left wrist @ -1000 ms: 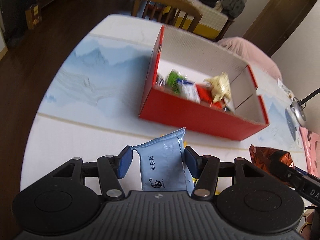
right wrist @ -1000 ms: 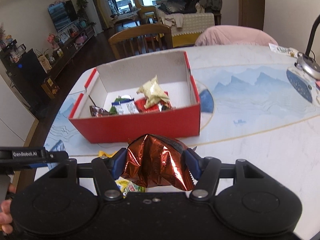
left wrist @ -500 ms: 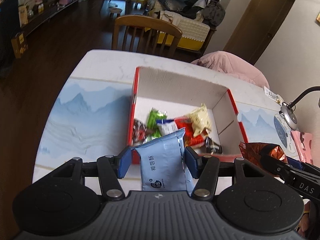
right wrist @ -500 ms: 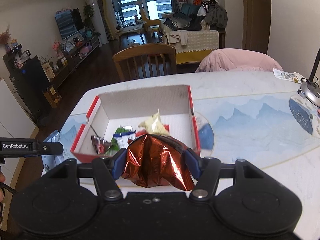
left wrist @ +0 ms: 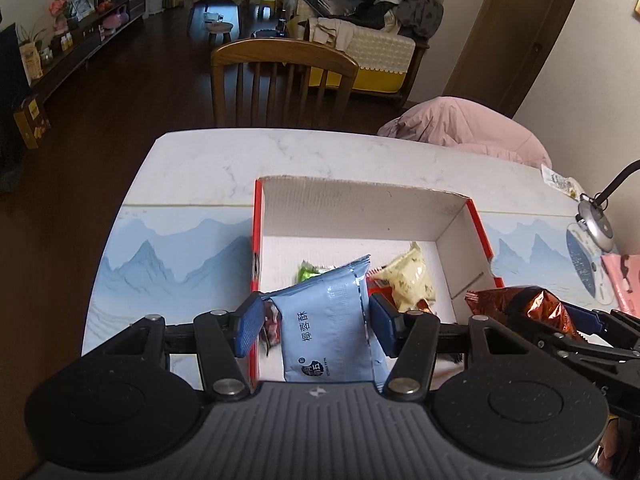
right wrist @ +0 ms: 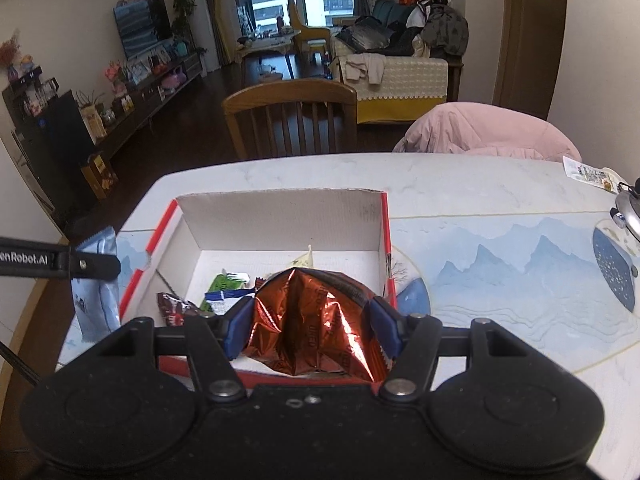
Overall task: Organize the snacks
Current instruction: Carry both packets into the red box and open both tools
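Pale blue, flat plastic snack packet [left wrist: 326, 320] with dark printed characters and a crimped top edge: clamped between the blue pads of the left gripper [left wrist: 316, 322], above the near left corner of the open red cardboard box with white inside [left wrist: 360, 208]. Crinkled copper-red foil snack bag [right wrist: 310, 326], shiny and creased: clamped between the pads of the right gripper [right wrist: 310, 326], above the near right part of the same box.

Inside the box, on its floor: a pale yellow wrapped snack [left wrist: 410, 280], a green wrapped snack [right wrist: 226, 284], a dark brown wrapped snack [right wrist: 174, 308], partly covered by the two held packs. Lower end of the blue packet cut off behind the gripper body; small print at its bottom too fine to read. Lettering on the foil bag lost in the creases. Near wall of the box mostly hidden behind both tools.

Blue packet upright in the grip, long axis running away from the camera toward the box's far wall, crimped end forward and tilted slightly right. Foil bag bunched, no clear long axis, folded top toward the far wall.

Box standing on a white marble-look table with a blue mountain print [right wrist: 500, 272]; wooden chair [left wrist: 282, 80] beyond its far edge.
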Demonstrator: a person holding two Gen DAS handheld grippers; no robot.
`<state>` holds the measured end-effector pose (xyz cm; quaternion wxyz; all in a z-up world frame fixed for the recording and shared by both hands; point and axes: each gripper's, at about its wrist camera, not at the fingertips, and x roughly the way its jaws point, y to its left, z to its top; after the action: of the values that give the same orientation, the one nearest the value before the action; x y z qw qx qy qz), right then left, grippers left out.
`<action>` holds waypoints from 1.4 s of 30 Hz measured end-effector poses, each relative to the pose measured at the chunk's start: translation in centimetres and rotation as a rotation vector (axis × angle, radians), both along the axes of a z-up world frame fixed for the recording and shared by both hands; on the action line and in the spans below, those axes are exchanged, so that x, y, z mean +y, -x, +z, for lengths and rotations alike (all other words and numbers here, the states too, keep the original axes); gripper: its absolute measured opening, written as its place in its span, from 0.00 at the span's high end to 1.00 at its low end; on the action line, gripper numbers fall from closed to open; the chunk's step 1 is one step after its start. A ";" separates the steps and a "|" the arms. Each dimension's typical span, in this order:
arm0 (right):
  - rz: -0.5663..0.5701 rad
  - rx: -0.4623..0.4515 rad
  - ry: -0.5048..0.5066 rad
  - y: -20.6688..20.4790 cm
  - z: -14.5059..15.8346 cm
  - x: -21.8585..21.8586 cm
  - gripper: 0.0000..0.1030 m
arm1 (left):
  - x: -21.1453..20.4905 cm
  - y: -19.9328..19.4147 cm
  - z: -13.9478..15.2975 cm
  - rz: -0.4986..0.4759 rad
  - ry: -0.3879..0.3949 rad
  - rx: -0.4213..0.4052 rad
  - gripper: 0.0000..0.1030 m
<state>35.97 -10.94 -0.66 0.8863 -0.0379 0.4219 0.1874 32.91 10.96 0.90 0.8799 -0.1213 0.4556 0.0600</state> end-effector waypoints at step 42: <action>0.157 0.139 0.155 -3.6 -7.6 3.1 0.36 | -2.3 -10.7 -10.5 -0.080 -0.129 0.276 0.44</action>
<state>39.60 -7.89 -8.28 0.8319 -0.1259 0.4914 0.2250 43.60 8.67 -9.63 0.8165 -0.0369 0.5719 0.0703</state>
